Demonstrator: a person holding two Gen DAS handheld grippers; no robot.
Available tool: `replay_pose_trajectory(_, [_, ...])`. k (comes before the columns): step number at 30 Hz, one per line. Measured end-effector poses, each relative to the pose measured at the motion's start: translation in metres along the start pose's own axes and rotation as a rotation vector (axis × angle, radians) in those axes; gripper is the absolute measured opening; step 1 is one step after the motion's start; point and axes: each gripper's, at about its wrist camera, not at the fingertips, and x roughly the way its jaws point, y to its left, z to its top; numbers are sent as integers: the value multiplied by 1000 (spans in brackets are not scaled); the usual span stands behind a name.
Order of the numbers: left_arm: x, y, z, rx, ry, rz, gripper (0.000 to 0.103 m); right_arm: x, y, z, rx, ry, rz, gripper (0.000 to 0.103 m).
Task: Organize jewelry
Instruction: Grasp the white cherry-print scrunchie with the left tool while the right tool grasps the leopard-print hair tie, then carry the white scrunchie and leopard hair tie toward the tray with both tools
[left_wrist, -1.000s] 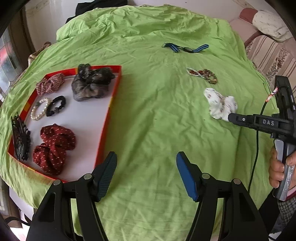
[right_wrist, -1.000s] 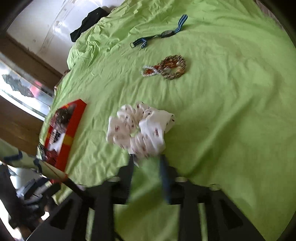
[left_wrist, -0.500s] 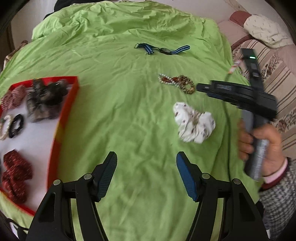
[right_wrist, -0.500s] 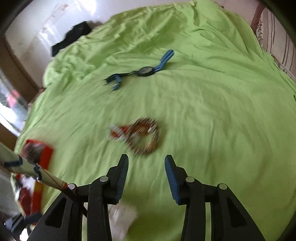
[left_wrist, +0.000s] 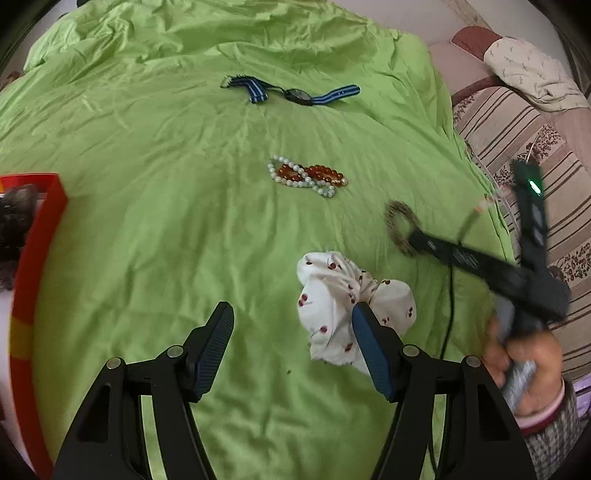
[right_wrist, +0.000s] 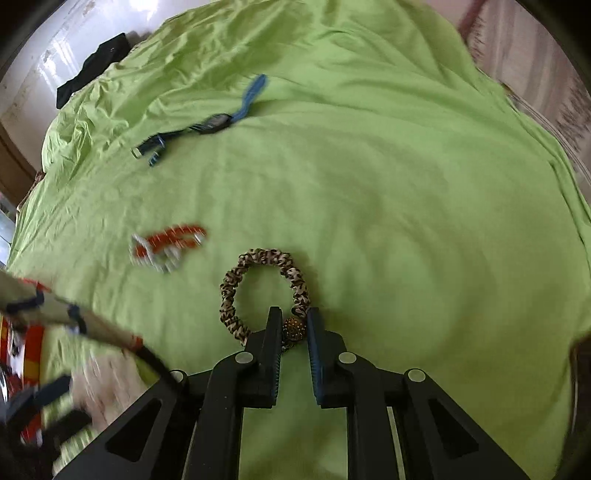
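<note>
I have the right gripper (right_wrist: 293, 328) closing on the leopard-print hair tie (right_wrist: 258, 291). The jaws are narrow, and the tie's beaded knot sits between the pads. The loop lies flat on the green bed sheet (right_wrist: 388, 221), just beyond the fingertips. My judgement: the step in hand is the pickup of this tie.

The left gripper (left_wrist: 291, 343) stands wide and holds nothing. The white cherry-print scrunchie (left_wrist: 332, 295) lies on the sheet beside its right finger. I cannot tell whether the finger touches the cloth.

The next move, as I judge it: finish the squeeze, lift the tie clear of the sheet, then carry it left to the red tray (left_wrist: 40, 229). The tray sits at the far left edge of the left wrist view, well apart from the tie. A dark scrunchie (left_wrist: 14, 225) already lies inside it.

Other items on the sheet:
- A bead bracelet pair (left_wrist: 306, 175), white and amber, to the left of the tie.
- A blue-strapped watch (left_wrist: 295, 94), farther away.

In the path to the tray lie the beads, the white scrunchie and the left gripper itself. A low carry could drag the loop across them. The grip is on the knot only, so the tie may swing.
</note>
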Motion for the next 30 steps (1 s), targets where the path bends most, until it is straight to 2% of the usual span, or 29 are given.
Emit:
replay_pose_trajectory(4, [14,-3,3,-14,28,-4,66,-18,-21,-24,42,12,38,14])
replay_pose_trajectory(5, [18,-4,4,-16,40,1,61,-21,-24,-28,51,11,50,14])
replay_pose_trajectory(6, [21,-4,3,-22,54,2,40,-26,-26,-33,62,7,64,14])
replay_pose_trajectory(7, [23,-4,2,-24,66,1,28,-28,-26,-36,65,5,72,14])
replay_pose_trajectory(8, [25,-3,0,-25,88,1,11,-29,-25,-38,65,3,79,14])
replay_pose_trajectory(9, [24,-2,-2,-28,93,5,10,-31,-24,-41,62,3,86,14])
replay_pose_trajectory(15, [-8,8,-19,-37,64,19,9,-34,-5,-61,37,21,137,14])
replay_pose_trajectory(19, [-27,21,-34,-52,72,6,9,-38,1,-78,43,30,171,14])
replay_pose_trajectory(23, [-32,39,-50,-74,89,3,9,-41,5,-90,25,11,153,15])
replay_pose_trajectory(26, [-30,44,-52,-75,78,39,15,-40,7,-90,19,-10,126,15])
replay_pose_trajectory(30, [-29,40,-48,-61,54,54,35,-37,13,-88,4,-31,95,16])
